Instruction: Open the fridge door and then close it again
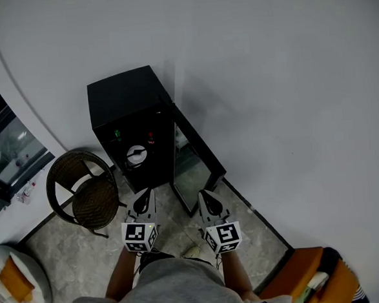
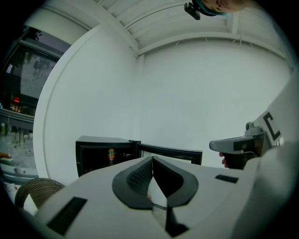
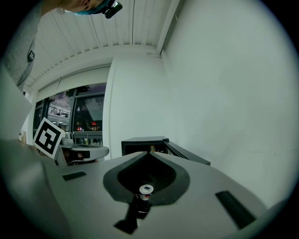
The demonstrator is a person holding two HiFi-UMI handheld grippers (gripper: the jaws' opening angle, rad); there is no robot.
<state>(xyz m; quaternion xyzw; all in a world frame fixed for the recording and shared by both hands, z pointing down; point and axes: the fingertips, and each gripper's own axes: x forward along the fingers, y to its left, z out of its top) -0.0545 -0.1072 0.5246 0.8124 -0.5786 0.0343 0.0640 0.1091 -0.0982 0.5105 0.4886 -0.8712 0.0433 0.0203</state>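
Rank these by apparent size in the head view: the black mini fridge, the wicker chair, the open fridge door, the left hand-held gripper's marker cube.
1. black mini fridge
2. wicker chair
3. open fridge door, seen nearly edge-on
4. marker cube on the left hand-held gripper, smallest although nearest the camera

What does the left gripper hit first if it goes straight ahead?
Probably the open fridge, near the hinge side where its door swings out. The left gripper is shut and empty, with nothing visible in between. Depth is hard to judge.
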